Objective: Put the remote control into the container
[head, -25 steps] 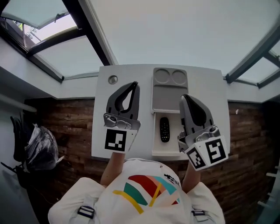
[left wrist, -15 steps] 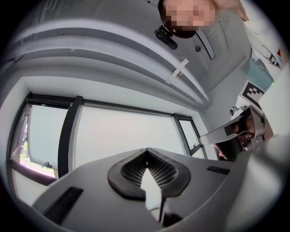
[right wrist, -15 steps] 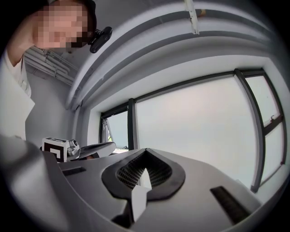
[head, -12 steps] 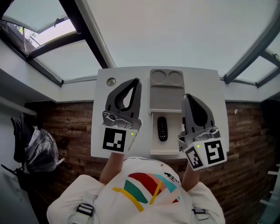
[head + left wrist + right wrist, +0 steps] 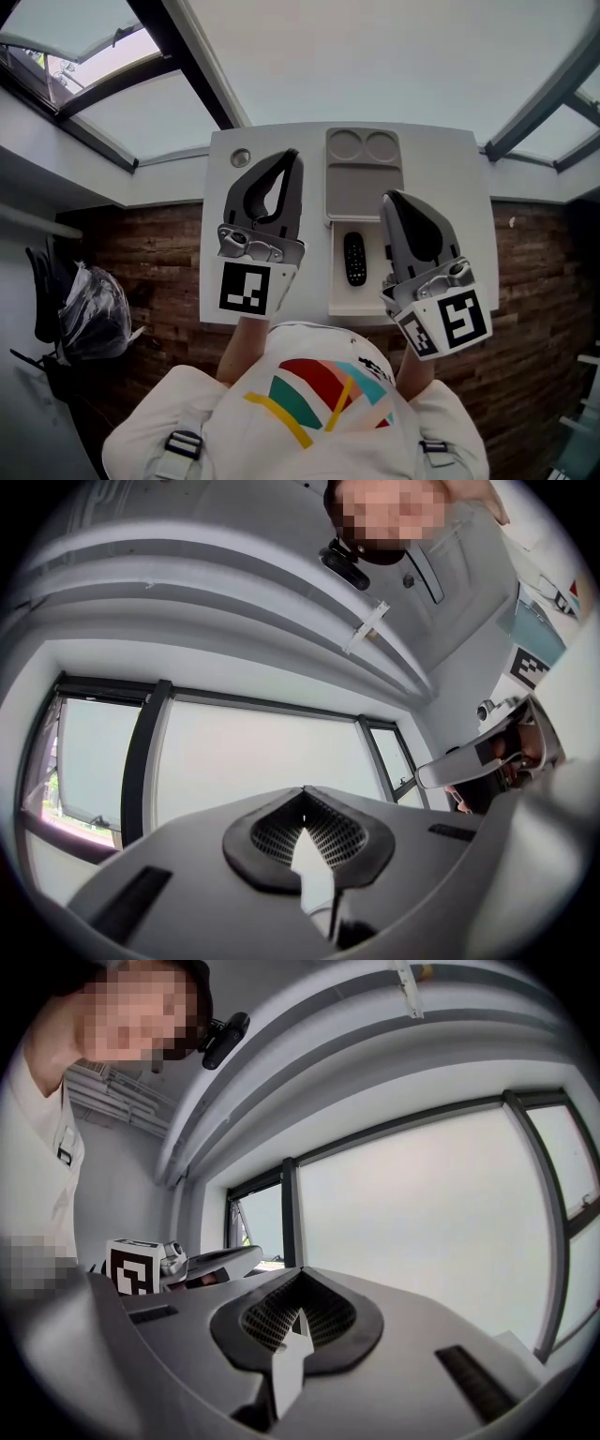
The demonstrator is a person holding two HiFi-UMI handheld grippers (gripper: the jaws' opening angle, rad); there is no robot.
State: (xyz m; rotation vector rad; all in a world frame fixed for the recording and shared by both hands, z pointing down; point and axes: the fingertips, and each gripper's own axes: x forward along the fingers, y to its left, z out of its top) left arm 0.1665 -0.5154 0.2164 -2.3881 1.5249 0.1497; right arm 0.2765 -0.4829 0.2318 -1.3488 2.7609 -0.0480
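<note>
Resting inside white container (image 5: 357,302): black remote control (image 5: 354,259).

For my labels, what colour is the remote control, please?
Black remote control; head view shows it best.

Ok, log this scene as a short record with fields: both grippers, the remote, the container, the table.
left gripper: jaws together, nothing between them, held over the table
right gripper: jaws together, nothing between them, held beside the container
black oblong remote control: lies flat inside the white rectangular container; neither gripper touches it
grey plastic tray with two round recesses: abuts the container's far end
white table: also carries a small round metal disc near its far left corner
</note>
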